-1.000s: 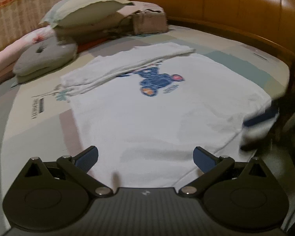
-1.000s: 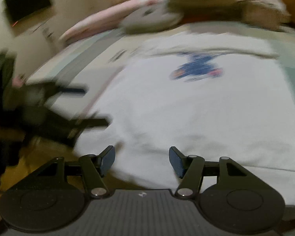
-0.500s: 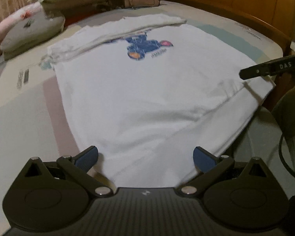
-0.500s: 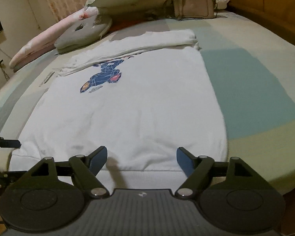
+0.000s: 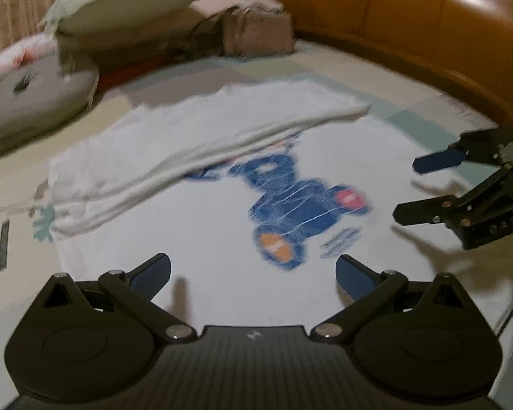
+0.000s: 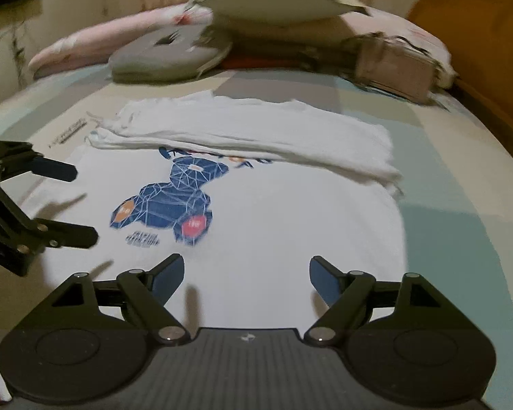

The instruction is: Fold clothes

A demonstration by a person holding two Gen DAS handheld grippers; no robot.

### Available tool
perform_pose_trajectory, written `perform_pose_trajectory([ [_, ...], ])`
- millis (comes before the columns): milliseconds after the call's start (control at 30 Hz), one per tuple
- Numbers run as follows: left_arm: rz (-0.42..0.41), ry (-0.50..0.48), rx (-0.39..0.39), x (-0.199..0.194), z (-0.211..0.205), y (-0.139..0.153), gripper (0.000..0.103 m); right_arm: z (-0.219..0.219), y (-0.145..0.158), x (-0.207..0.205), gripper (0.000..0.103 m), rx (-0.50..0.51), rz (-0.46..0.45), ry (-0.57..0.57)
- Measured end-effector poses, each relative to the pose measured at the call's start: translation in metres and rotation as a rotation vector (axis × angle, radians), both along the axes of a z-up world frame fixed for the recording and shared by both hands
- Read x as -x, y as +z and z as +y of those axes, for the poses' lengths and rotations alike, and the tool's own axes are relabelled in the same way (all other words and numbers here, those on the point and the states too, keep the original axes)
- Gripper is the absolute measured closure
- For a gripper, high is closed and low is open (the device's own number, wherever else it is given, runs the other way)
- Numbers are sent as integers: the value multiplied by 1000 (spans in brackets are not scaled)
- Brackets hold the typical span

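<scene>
1. The white cotton T-shirt with a blue geometric bear print (image 5: 222, 232) (image 6: 256, 212) lies flat on the bed with the pastel patchwork sheet (image 5: 410, 116) (image 6: 444, 212). Its far part is folded back toward the print into a thick layered band (image 5: 205, 143) (image 6: 256, 136).
2. The left tool (image 5: 253, 271) (image 6: 75, 205) hangs over the near half of the shirt, its blue-padded fingers spread wide and holding nothing.
3. The right tool (image 6: 246, 273) (image 5: 413, 188) is likewise spread and empty. It is beside the left tool, over the shirt's right part.
4. Bare sheet lies open along the shirt's left edge and past its right edge. On the right the bed ends at a curved glossy brown wooden bed frame (image 5: 427, 34).
5. At the far end, well apart from the shirt, are a grey round cushion with a centre hole (image 5: 27, 99) (image 6: 167, 58), a pale green pillow (image 5: 130, 3) (image 6: 273, 0) and a taupe handbag (image 5: 253, 30) (image 6: 390, 65), which is too blurred to show any contents.
6. Small dark lettering sits under the bear print (image 5: 340, 241) (image 6: 143, 239); it is too blurred to read. A printed dark label on the sheet (image 5: 1, 246) is also unreadable. The right tool's body bears pale letters, seemingly "DAS".
</scene>
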State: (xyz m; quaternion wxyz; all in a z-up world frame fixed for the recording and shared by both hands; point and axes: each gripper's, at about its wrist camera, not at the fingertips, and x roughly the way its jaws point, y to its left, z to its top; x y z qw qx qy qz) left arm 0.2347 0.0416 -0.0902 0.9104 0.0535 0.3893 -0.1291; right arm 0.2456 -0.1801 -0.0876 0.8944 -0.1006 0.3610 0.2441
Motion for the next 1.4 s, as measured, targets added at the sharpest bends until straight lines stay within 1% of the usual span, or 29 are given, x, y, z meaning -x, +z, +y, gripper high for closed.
perform_pose_trajectory([
  [67, 5, 23, 4, 2, 9, -9, 1, 6, -12, -8, 16, 37, 25, 37],
  [100, 8, 35, 6, 3, 14, -14, 1, 5, -18, -10, 14, 46, 35, 47],
  [133, 5, 38, 5, 7, 19, -14, 1, -2, -21, -8, 4, 38, 38, 44],
  [167, 2, 41, 5, 11, 23, -14, 1, -12, -23, -4, 0, 29, 47, 33],
  [267, -3, 45, 1, 20, 34, -13, 1, -43, -24, 7, 0, -8, 71, 10],
  [367, 18, 63, -18, 22, 35, -7, 1, -63, -17, 20, 0, 24, 90, -13],
  [467, -8, 32, -35, 37, 24, 6, 1, -67, -6, 36, 0, 47, 76, -16],
  [533, -37, -27, -43, 54, 10, 14, 1, -61, -5, 48, 0, 74, 63, 22],
  [633, -62, -124, -74, 82, -13, 15, 1, -51, -3, 65, 0, 114, 43, 78],
  [700, -57, -134, -97, 97, -22, 7, 1, -44, -2, 76, 0, 140, 30, 116],
  [767, -1, -110, -104, 104, -24, -3, 1, -38, -11, 84, 0, 187, 39, 129],
  [800, 16, -86, -99, 109, -24, -8, 1, -39, -13, 87, 0, 188, 38, 120],
  [867, 25, -42, -57, 120, -18, -7, 1, -44, -11, 93, 0, 169, 52, 93],
  [933, 22, -26, -60, 130, -16, -2, 1, -47, -5, 104, 0, 182, 22, 87],
  [967, 27, -30, -63, 134, -17, 1, 1, -47, -2, 111, 0, 194, 3, 103],
  [1033, 31, -62, -97, 145, -24, 5, 1, -43, 4, 125, 0, 229, -40, 143],
  [1133, -17, -137, -186, 166, -41, 8, 1, -28, 7, 148, 0, 302, -113, 236],
  [1200, -38, -181, -221, 174, -53, 8, 1, -15, 6, 163, 0, 351, -151, 306],
  [1300, -69, -209, -248, 181, -65, 9, 1, 6, -7, 178, 0, 414, -173, 399],
  [1400, -78, -207, -268, 184, -73, 11, 1, 25, -19, 189, 0, 450, -176, 473],
])
